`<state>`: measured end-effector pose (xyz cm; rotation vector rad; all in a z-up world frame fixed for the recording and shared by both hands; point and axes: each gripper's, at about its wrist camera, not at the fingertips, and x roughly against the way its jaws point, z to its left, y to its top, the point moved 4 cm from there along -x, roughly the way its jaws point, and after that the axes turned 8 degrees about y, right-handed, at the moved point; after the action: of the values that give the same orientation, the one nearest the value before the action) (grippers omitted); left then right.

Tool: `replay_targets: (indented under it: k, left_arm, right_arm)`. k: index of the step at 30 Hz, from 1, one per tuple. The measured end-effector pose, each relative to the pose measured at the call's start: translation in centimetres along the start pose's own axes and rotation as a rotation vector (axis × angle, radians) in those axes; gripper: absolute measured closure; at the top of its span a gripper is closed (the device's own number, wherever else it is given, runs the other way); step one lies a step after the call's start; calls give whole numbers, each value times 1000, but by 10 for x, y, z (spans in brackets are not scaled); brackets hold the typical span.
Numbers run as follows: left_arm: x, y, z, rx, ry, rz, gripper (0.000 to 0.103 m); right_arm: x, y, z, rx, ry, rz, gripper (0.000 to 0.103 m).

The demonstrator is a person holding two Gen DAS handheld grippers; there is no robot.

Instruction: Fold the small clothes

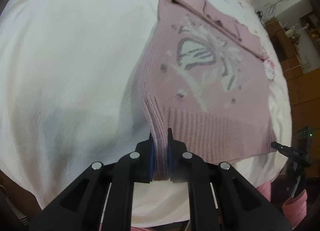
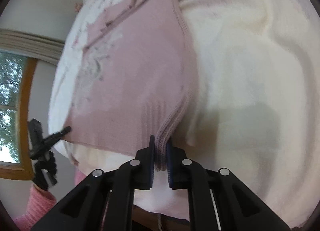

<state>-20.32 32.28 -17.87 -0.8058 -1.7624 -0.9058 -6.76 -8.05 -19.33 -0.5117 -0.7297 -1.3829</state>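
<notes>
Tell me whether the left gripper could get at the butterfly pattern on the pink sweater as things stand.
Probably not yet. The left gripper is shut on the pink sweater at its ribbed hem, so it isn't free. The butterfly pattern lies uncovered ahead, so releasing first would leave the way open.

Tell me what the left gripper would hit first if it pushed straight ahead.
The pink sweater it already clamps at the hem: the left gripper would shove deeper into that knit, probably bunching it against the white bedsheet.

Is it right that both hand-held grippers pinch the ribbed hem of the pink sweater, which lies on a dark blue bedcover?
Not fully. The bedcover is white, as the left wrist view shows. Both the left hand-held gripper and right hand-held gripper do pinch the ribbed hem of the pink sweater.
</notes>
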Motion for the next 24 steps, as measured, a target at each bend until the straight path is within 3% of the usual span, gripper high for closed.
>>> replay_targets:
  k: [5,13,19,24]
  left_arm:
    - [18,23,-10,25,-61,-55,95]
    - [16,69,-20,25,-53,-94,95]
    - [1,95,-19,25,-22,-88,94]
    - [-21,117,-9,82,-22,-63,94]
  right_arm:
    - [26,24,14,-18,89,-71,93]
    - [39,73,21,-9,74,-115,93]
    - [30,107,7,-56,80,-105,93]
    - [17,138,-9,-114,88,-93,93]
